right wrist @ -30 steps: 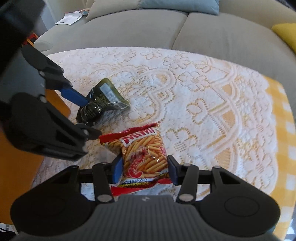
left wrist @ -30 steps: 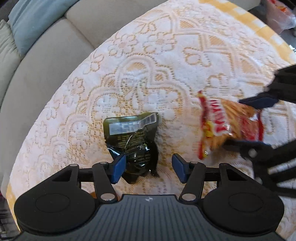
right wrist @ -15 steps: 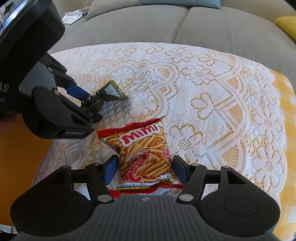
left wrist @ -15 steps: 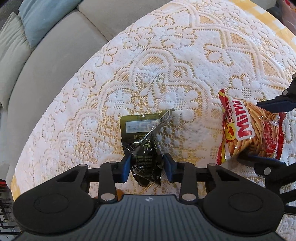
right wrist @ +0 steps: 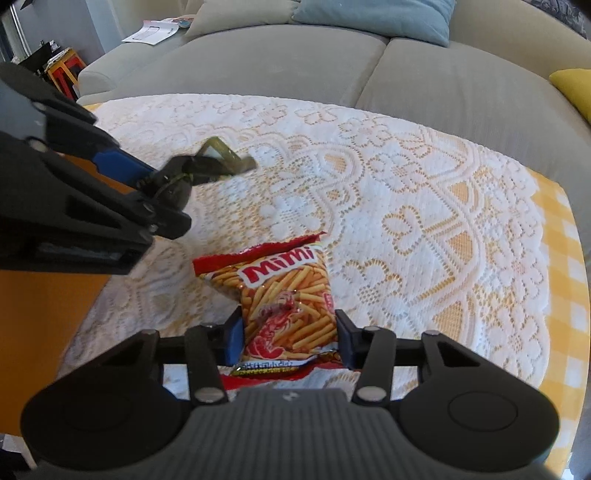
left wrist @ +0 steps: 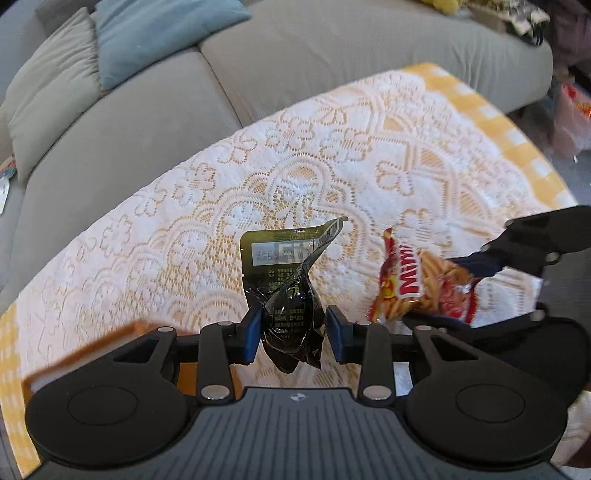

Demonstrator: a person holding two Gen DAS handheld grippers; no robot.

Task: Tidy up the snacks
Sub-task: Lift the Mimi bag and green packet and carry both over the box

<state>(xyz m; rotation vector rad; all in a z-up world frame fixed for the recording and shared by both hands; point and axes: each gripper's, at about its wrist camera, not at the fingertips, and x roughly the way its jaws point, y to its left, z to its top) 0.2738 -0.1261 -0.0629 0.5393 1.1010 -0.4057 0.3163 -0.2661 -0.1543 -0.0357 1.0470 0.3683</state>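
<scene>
Left gripper (left wrist: 293,334) had its blue pads (left wrist: 250,339) pressed against both sides of a dark green foil snack pouch (left wrist: 291,291) — jaws narrowed and clamped on its crumpled lower half. The pouch stood up between the fingers, its flat top end folded over at one corner. A pale label strip across the top carried small print (Chinese characters, too small to read), with more fine text below on the foil. From the right wrist view the same pouch (right wrist: 207,168) appeared lifted clear of the white lace tablecloth (right wrist: 369,192), pinched in the left gripper (right wrist: 166,184).

Right gripper (right wrist: 290,338) had its jaws closed in on a red and orange snack bag (right wrist: 286,299), pads touching the bag's two side edges near its lower end. Bag front read "MiMi" in red letters on a white band, with stick-shaped snacks and a red shrimp drawing printed below — a line of small text along the bottom seam, unreadable. In the left wrist view the bag (left wrist: 413,288) hung just right of the green pouch, held in the right gripper (left wrist: 476,291), and looked raised off the cloth.

A grey sofa (left wrist: 258,74) sat behind the table, with a blue cushion (left wrist: 159,33) on it.
</scene>
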